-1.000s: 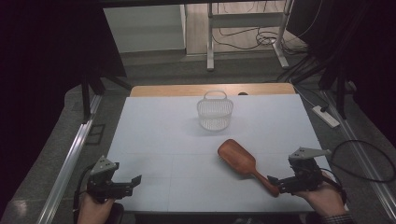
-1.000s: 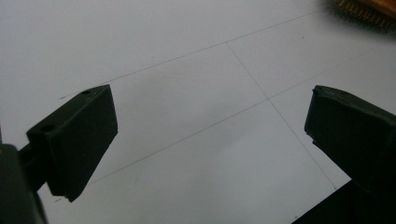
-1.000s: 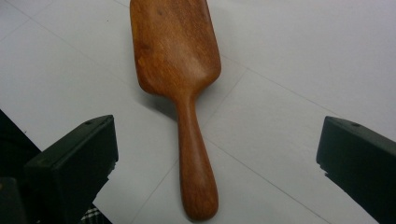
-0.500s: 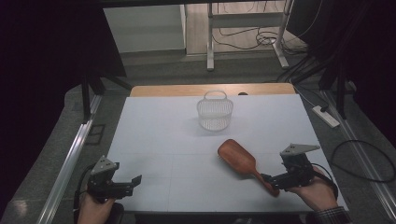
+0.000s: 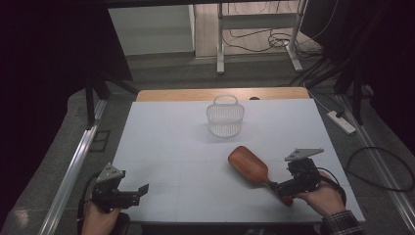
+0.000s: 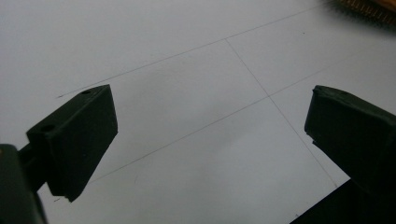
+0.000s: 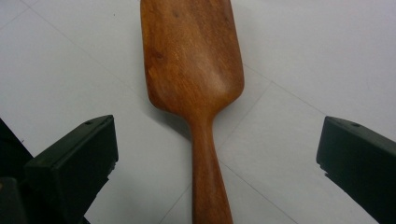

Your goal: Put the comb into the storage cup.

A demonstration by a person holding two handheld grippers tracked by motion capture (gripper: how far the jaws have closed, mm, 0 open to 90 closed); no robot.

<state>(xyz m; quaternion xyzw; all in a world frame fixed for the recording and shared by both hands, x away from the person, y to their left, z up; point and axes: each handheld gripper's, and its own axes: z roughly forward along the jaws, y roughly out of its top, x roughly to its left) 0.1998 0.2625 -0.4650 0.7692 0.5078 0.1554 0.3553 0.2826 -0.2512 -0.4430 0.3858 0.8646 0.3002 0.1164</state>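
A brown wooden hairbrush (image 5: pixel 249 165) lies back up on the white table (image 5: pixel 171 142), right of centre, with its handle pointing to the near right. My right gripper (image 5: pixel 278 188) is open at the handle end. In the right gripper view the handle (image 7: pixel 205 182) runs up between the two spread jaws, touching neither, and my right gripper (image 7: pixel 215 140) sits low over it. My left gripper (image 5: pixel 137 193) rests at the near left corner, open and holding nothing (image 6: pixel 210 135). The brush's bristle edge (image 6: pixel 369 7) shows far off in the left gripper view.
A small white mesh basket (image 5: pixel 225 115) with a handle stands at the back centre of the table. A power strip (image 5: pixel 341 122) and cables lie on the floor at the right. A metal rail (image 5: pixel 73 166) runs along the left side.
My right gripper has moved left and a little nearer, so its open jaws now flank the brush handle. The left gripper and the brush have stayed put.
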